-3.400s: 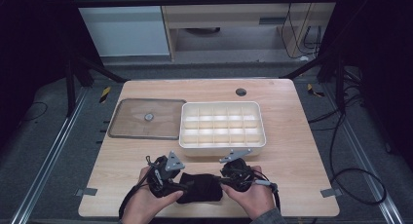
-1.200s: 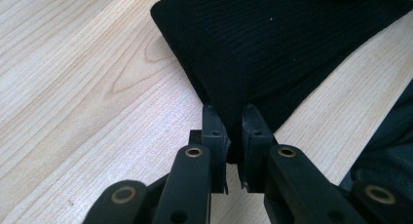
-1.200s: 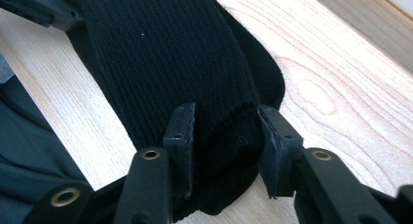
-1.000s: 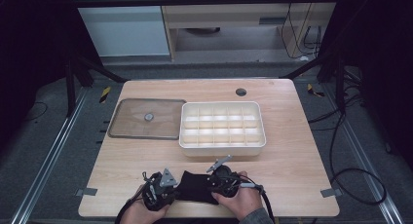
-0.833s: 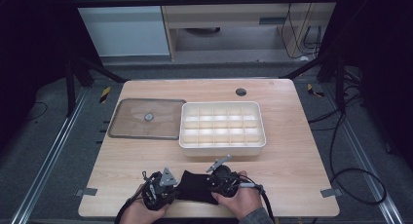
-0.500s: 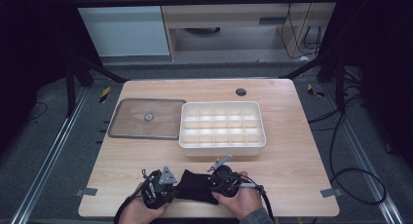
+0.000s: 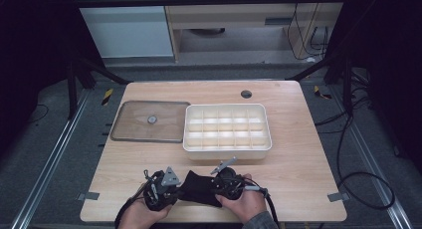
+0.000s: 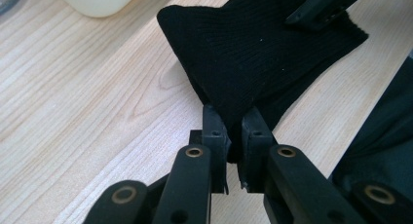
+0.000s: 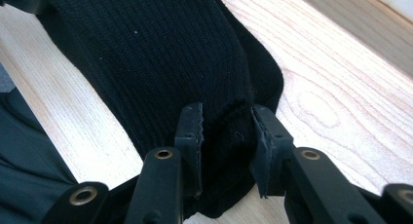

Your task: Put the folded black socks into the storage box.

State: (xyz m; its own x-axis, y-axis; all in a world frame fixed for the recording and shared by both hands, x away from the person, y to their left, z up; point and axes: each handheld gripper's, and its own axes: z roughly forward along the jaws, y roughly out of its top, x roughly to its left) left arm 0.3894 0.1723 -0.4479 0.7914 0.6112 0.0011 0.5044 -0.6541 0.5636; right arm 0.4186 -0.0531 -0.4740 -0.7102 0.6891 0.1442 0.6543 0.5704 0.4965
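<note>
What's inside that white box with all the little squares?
The white compartment box looks empty: every compartment that shows is bare. The bottoms of the nearest row are partly hidden behind its front wall.

I see a black ribbed knit cloth (image 8: 253, 53), matt and soft, lying on the pale, smooth wood-grain tabletop (image 7: 308, 164), pinched by matt black plastic jaws with brass-coloured rivets, near a glossy cream plastic tray (image 7: 228, 147) and a clear, shiny lid (image 7: 134, 120).
</note>
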